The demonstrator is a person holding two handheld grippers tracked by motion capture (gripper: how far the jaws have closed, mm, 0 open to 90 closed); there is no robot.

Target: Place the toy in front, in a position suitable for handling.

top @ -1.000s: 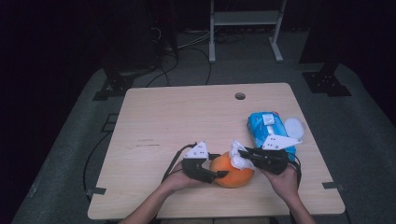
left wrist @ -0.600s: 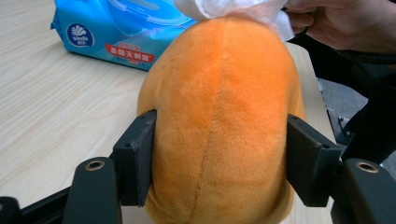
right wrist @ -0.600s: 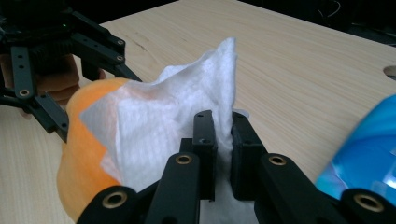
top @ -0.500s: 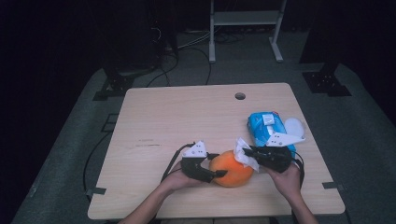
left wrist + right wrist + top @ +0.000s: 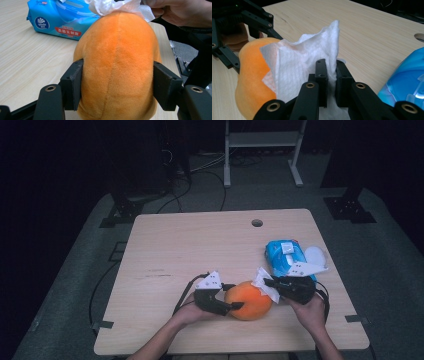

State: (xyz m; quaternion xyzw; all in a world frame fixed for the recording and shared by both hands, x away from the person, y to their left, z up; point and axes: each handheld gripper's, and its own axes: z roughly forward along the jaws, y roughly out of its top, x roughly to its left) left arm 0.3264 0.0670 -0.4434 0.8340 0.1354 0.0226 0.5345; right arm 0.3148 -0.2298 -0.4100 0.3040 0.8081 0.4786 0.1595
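High view: your right gripper (image 5: 270, 282) has shifted a little since a second ago. It sat higher against the blue pack then; now it reaches in lower, and the white wipe (image 5: 263, 285) lies on the right upper side of the orange plush toy (image 5: 248, 300). Your left gripper (image 5: 235, 296) hasn't moved and the toy sits at the same spot, near the front edge of the tabletop (image 5: 200, 245), between your two hands.

Meaning: looks like you're mid-wipe on the toy, left side bracing, right side rubbing. Contact is made, coverage looks partial, so more passes are likely needed.

Fingers: left gripper view shows both left fingers (image 5: 72, 85) clamped on the toy's flanks, plush bulging between them. Right gripper view shows the right fingers (image 5: 322, 75) pinched together on a fold of the wipe, and the wipe draped over the toy's top.

Counts:
- plush toy: one
- loose wipe: one
- blue wet-wipe pack (image 5: 285, 257): one, right of the toy, near but apart from it
- white round lid-like thing (image 5: 316, 255) beside the pack: one, can't tell what it is
- grippers: two
- cable hole (image 5: 257, 223) in the tabletop: one
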